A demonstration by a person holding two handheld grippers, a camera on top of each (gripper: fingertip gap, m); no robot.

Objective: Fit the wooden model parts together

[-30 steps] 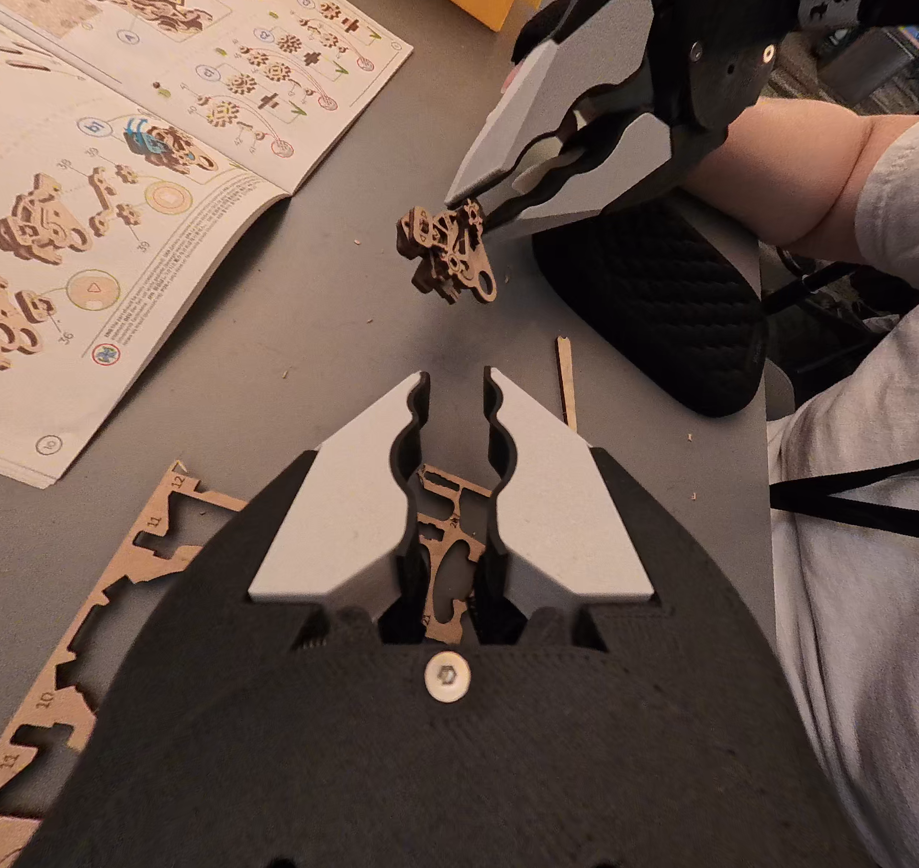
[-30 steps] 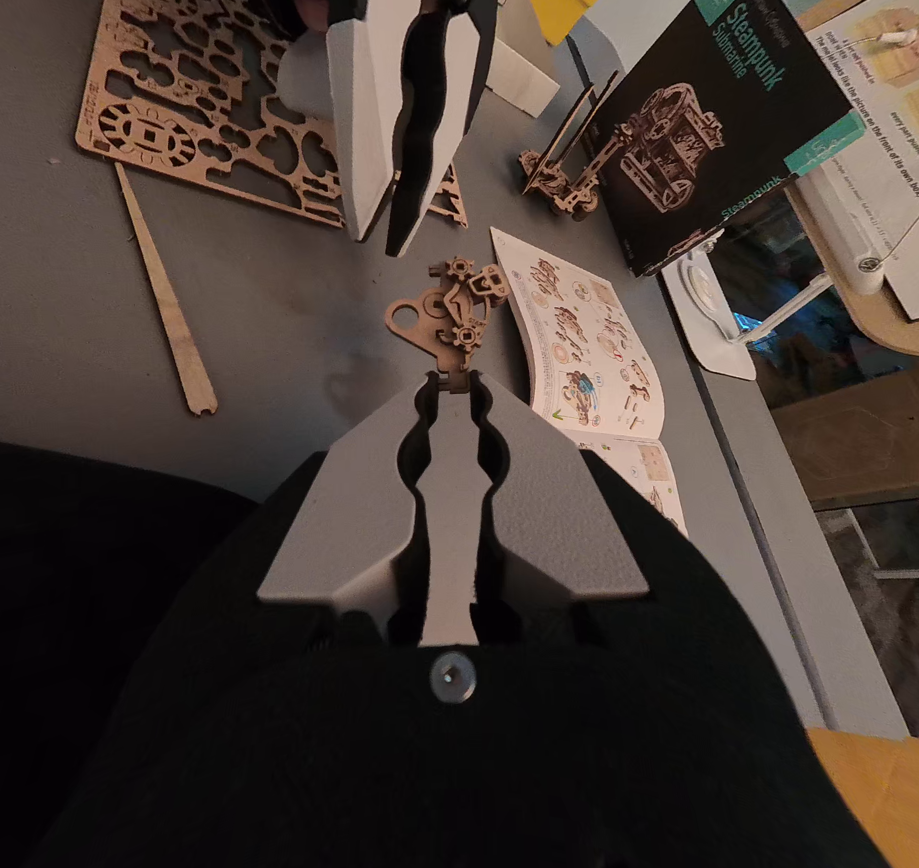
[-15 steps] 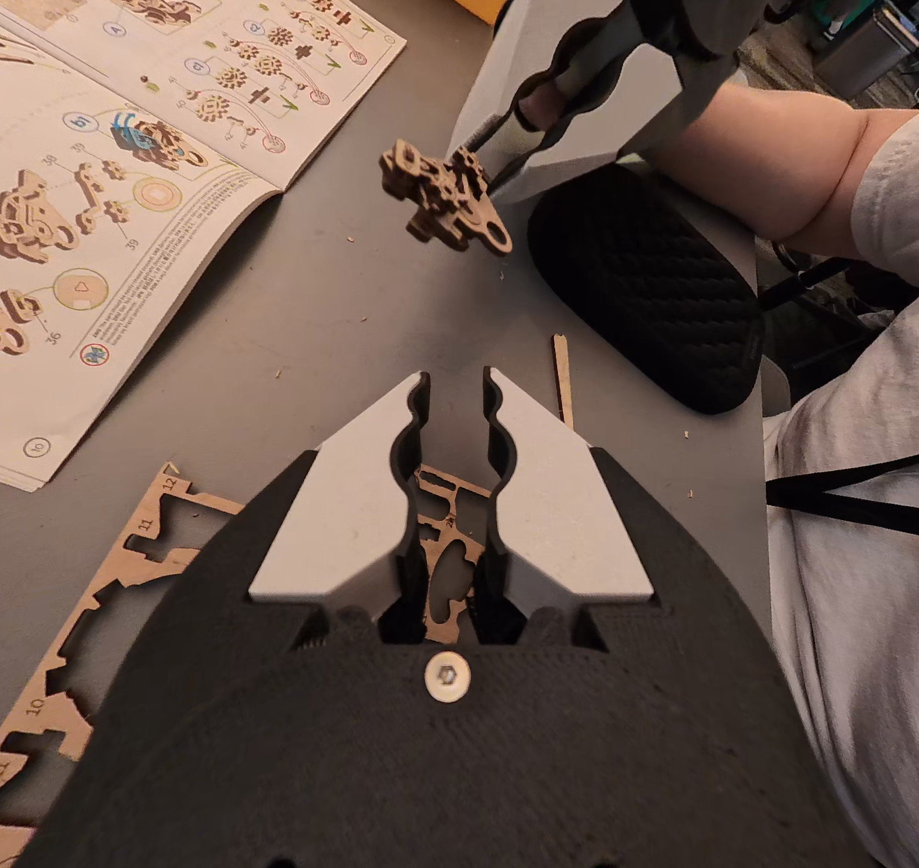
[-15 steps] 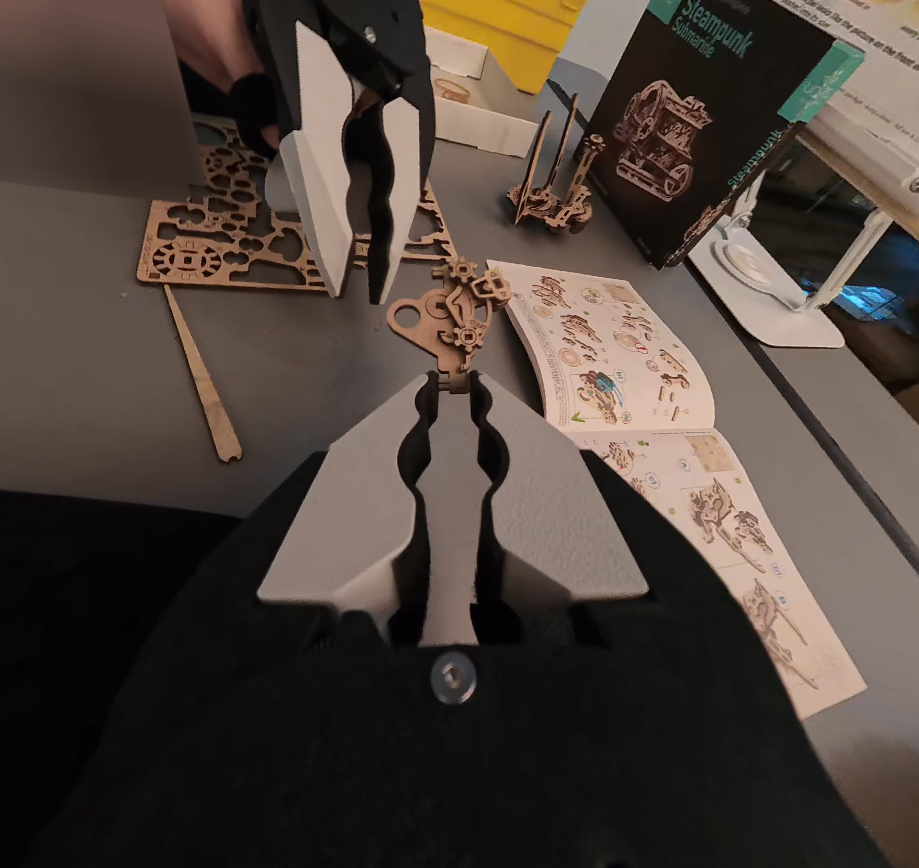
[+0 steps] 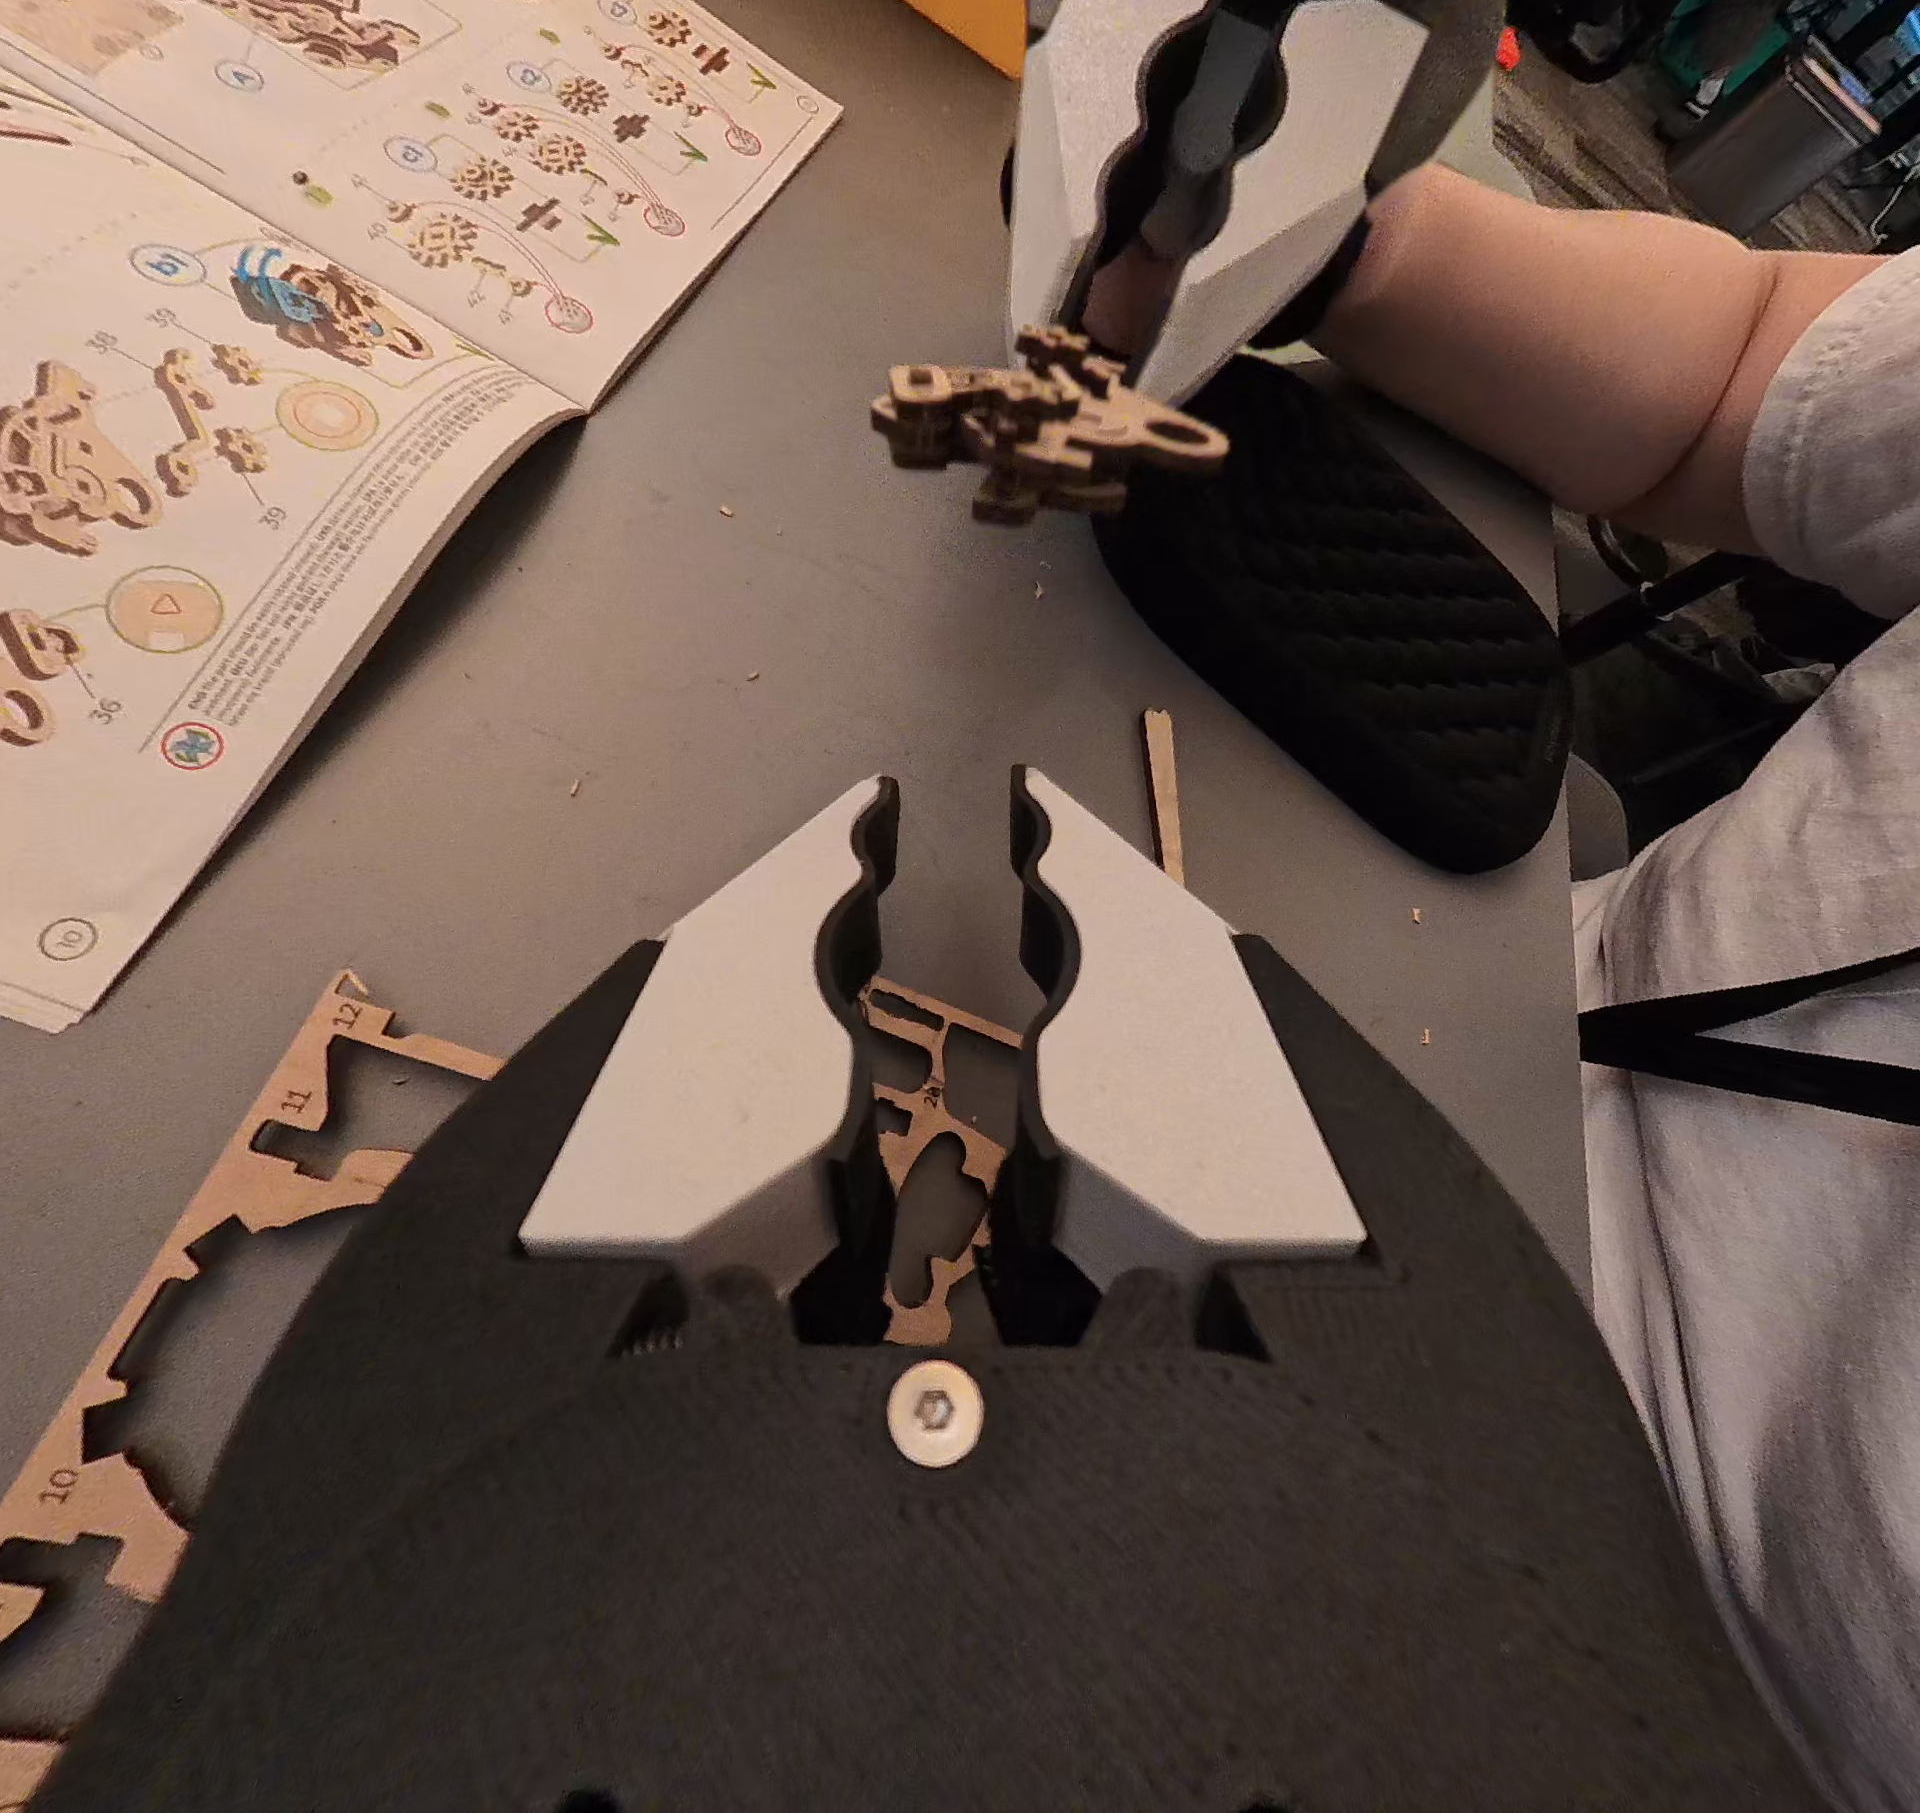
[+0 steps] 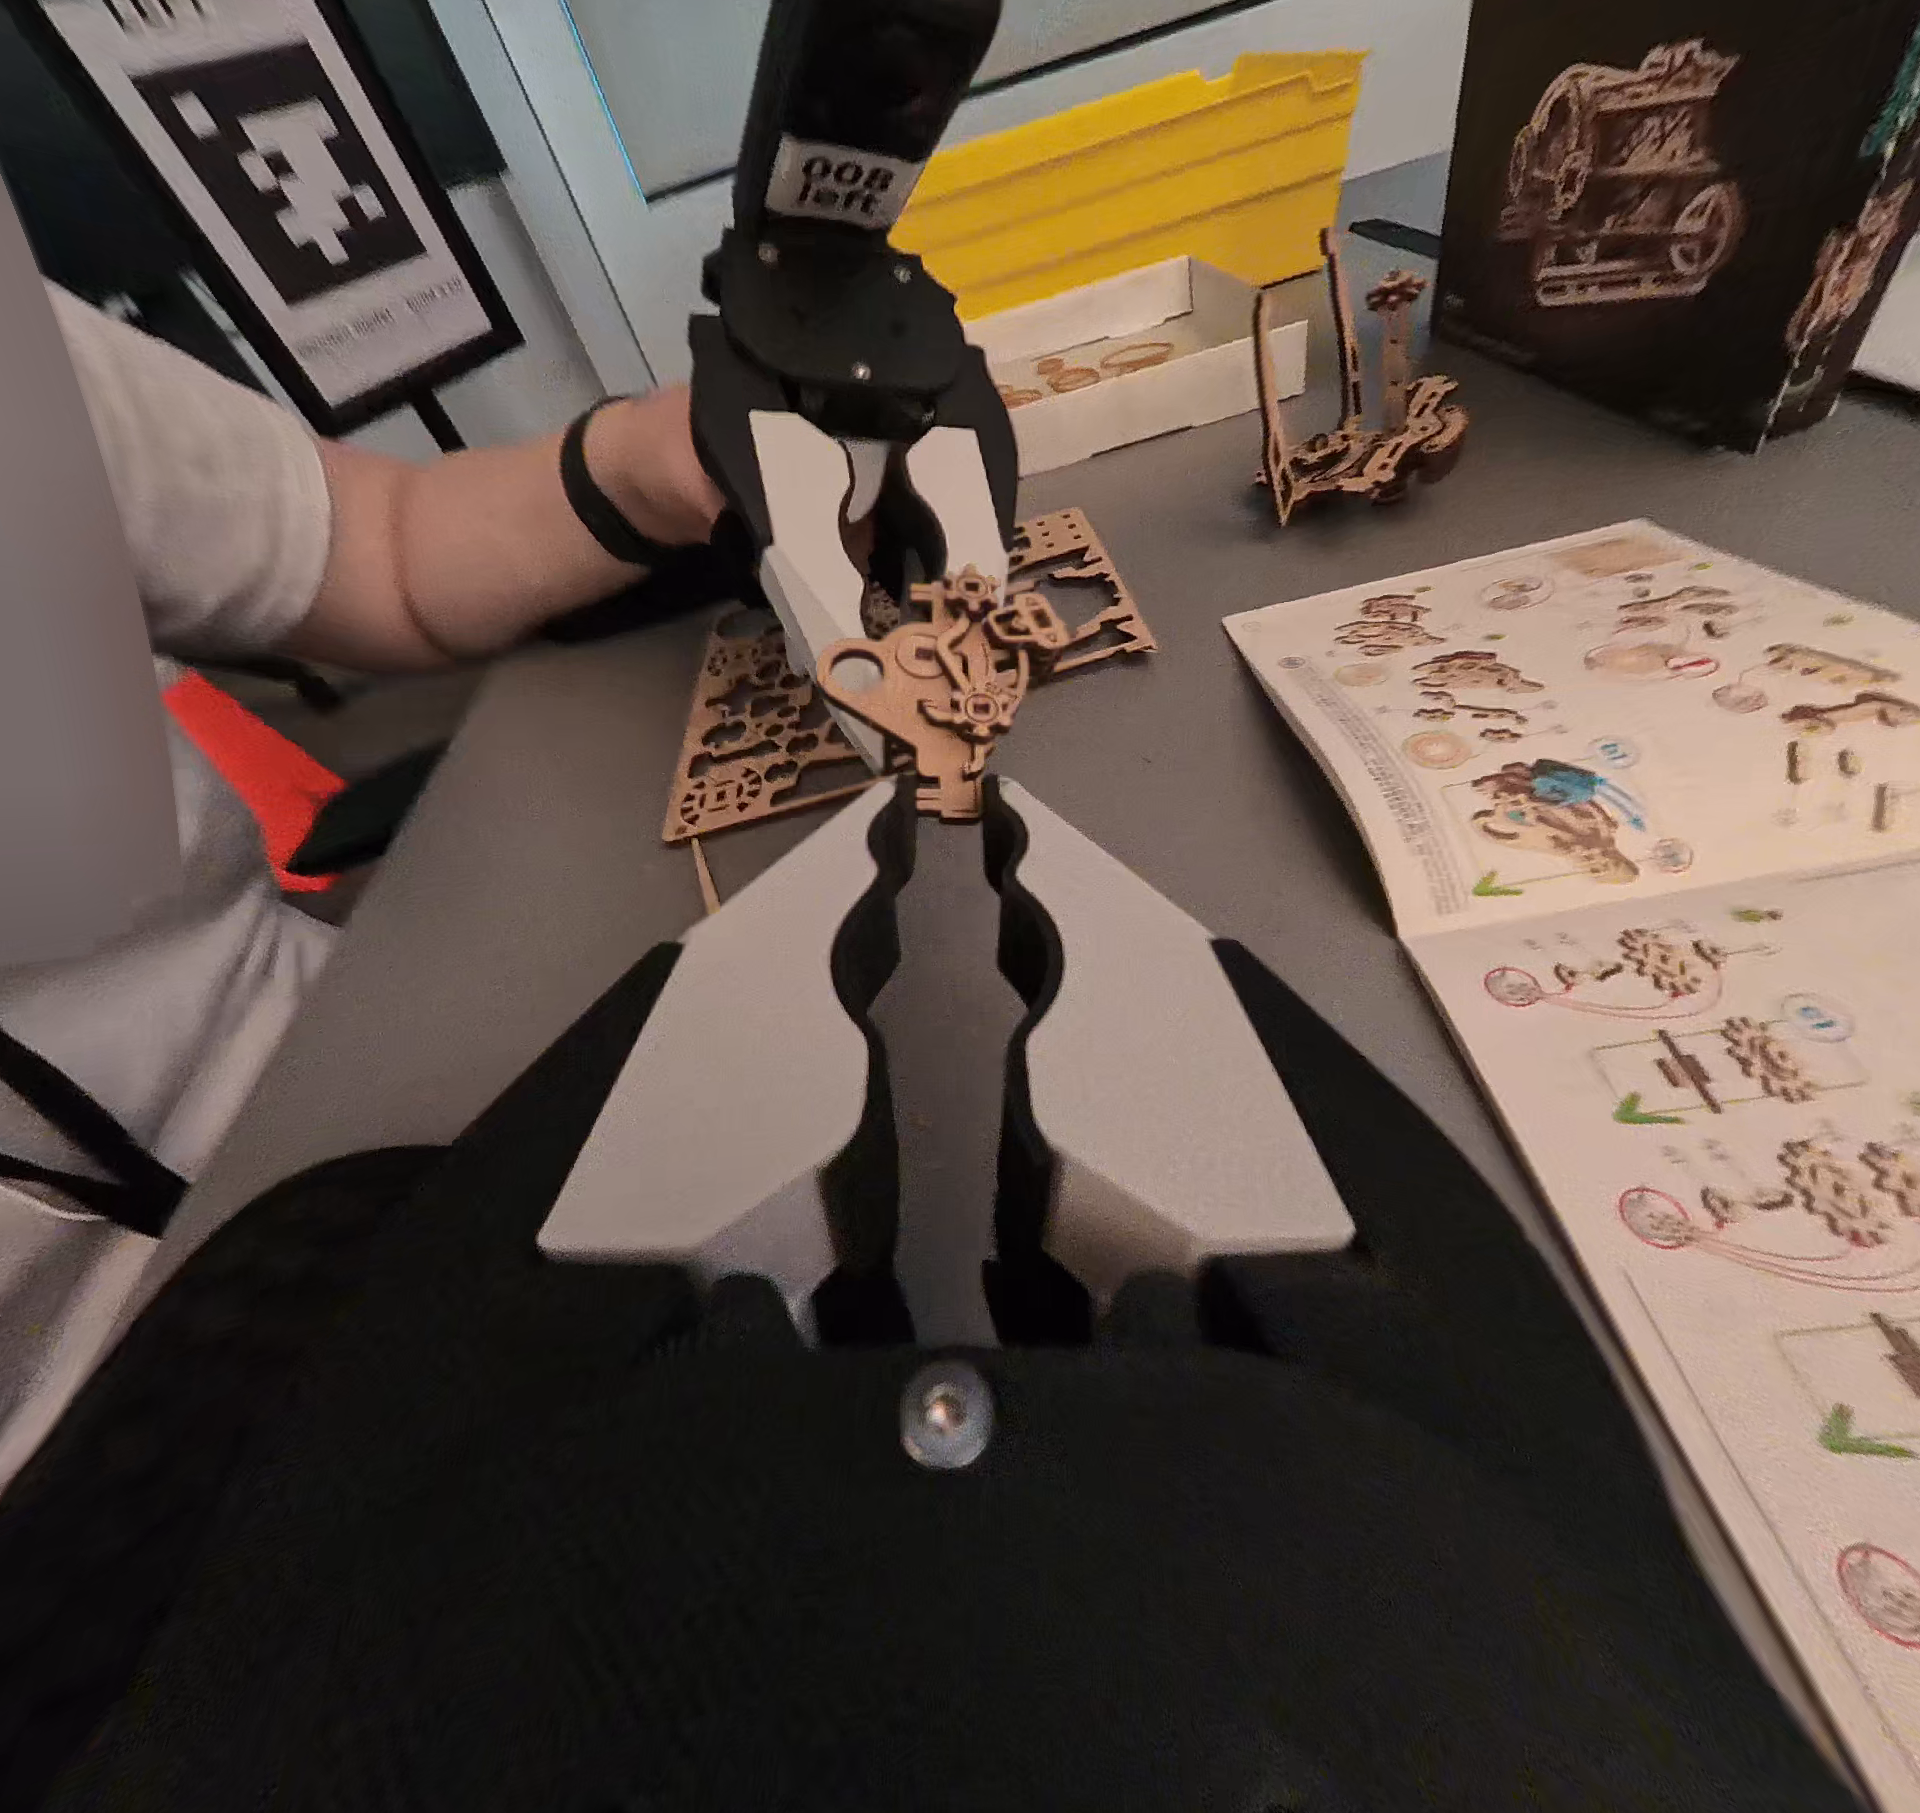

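My right gripper (image 6: 940, 797) is shut on the stem of a small wooden sub-assembly (image 6: 935, 672) of gears and a plate with a round hole, held in the air above the grey table. In the left wrist view the right gripper (image 5: 1101, 361) hangs down from above with the sub-assembly (image 5: 1039, 423) lying almost flat at its tips. My left gripper (image 5: 956, 787) is open and empty, low over a punched-out wooden parts sheet (image 5: 301, 1088). In the right wrist view the left gripper (image 6: 894, 600) points down just behind the sub-assembly, apart from it.
An open instruction booklet (image 5: 312, 309) lies at left, also in the right wrist view (image 6: 1610, 776). A thin wooden stick (image 5: 1162, 787) and black pad (image 5: 1351, 641) lie near the table edge. A part-built model (image 6: 1351, 433), dark kit box (image 6: 1683, 153), white tray (image 6: 1143, 361) and yellow bin (image 6: 1132, 174) stand behind. Across from one pair of fingers to the other is roughly 7 cm.
My right gripper has risen and swung from a steep downward angle toward level, carrying the sub-assembly up and turning it almost flat. My left gripper has stayed open in place.
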